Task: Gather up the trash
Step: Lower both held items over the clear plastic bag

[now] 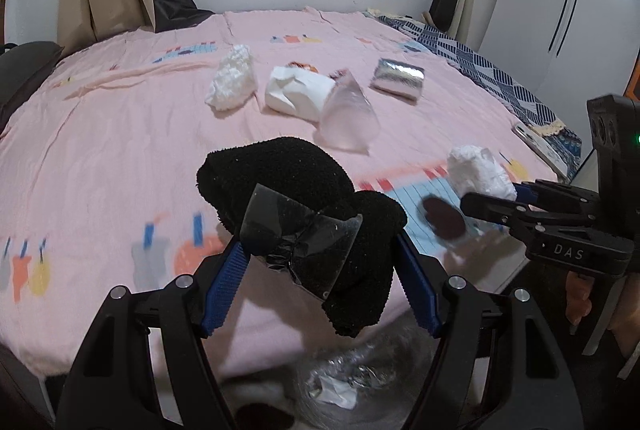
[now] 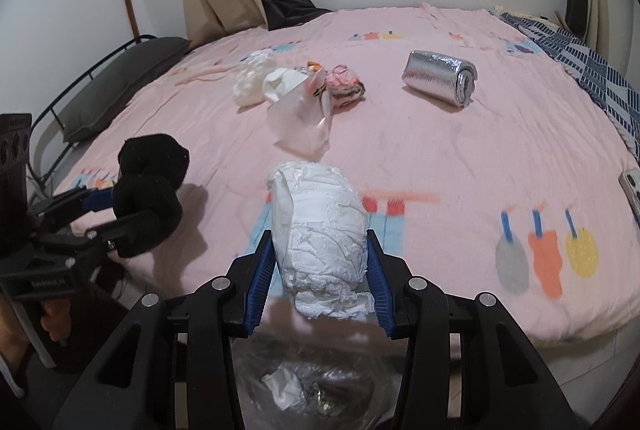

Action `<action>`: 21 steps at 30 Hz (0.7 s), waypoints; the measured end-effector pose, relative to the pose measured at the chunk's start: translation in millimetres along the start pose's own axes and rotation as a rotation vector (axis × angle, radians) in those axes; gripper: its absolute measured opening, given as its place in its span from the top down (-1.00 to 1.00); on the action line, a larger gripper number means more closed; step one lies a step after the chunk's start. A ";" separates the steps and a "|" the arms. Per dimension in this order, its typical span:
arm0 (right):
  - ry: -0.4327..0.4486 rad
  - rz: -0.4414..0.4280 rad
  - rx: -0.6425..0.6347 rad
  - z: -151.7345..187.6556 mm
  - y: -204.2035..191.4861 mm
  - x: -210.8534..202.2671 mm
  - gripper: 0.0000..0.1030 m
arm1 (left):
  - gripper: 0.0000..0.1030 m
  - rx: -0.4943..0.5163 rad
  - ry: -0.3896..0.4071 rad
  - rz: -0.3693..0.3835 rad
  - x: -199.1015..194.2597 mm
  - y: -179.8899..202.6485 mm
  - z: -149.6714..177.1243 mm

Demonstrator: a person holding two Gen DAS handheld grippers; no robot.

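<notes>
Left gripper [image 1: 320,254] is clamped on a black fuzzy bundle [image 1: 280,181], looks like a sock or glove, with a scrap of clear plastic film [image 1: 296,230] caught against it between the blue pads. Jaws stand fairly wide because the bundle is bulky. It is soft, light and compressible, and it overhangs the pads on both sides, so it may sag or slide out on the film side, since film on rubber is slippery.

Right gripper [image 2: 320,262] pinches a crumpled white paper wad [image 2: 320,226] across its middle, jaws narrow. It is very light and crushable with no stiffness. The grip looks secure, though a loose flap hangs from the near end.

Both loads hang over the near edge of the pink bedsheet [image 1: 100,157]. A clear bag [image 2: 320,382] with some scraps already inside sits below both grippers, probably the drop target.

Still lying on the bed:
- white fluffy lump [image 1: 234,79]: soft, take it anywhere across the middle
- white paper wad with orange print [image 1: 298,89]: light, pinch the bulk
- clear plastic bag [image 1: 346,113], standing up like a tent: flimsy and slippery, pinch it at a crease or the peak, not a flat face
- silver foil roll [image 2: 440,77]: somewhat springy, grip across the short axis so it cannot roll
- pink crumpled scrap [image 2: 344,85]: small, needs a narrow pinch

A phone [image 2: 632,185] lies at the right bed edge; it is likely not trash.
</notes>
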State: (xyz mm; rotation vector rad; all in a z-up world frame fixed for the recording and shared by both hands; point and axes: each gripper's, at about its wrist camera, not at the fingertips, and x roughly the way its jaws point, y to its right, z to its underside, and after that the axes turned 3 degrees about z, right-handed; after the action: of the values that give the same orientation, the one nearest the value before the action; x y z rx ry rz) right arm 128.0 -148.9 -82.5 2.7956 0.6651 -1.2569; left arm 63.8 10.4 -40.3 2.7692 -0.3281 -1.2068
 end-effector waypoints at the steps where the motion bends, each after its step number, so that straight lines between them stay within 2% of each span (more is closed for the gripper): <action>1: -0.002 -0.002 0.000 2.7 -1.2 -1.9 0.20 | -0.40 0.000 -0.002 0.001 -1.6 2.3 3.4; 11: -0.043 0.008 0.012 36.4 -12.3 -21.6 0.20 | -0.40 -0.006 -0.071 -0.004 -10.7 26.5 48.4; 21: -0.160 -0.004 0.142 71.2 -12.1 -11.6 0.20 | -0.39 -0.032 -0.204 0.005 1.7 42.2 82.0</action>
State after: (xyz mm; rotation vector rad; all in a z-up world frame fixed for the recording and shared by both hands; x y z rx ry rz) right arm 65.8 -154.7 -120.5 2.7615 0.5952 -1.5672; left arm -1.8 -31.6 -89.7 2.6215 -0.3294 -1.4827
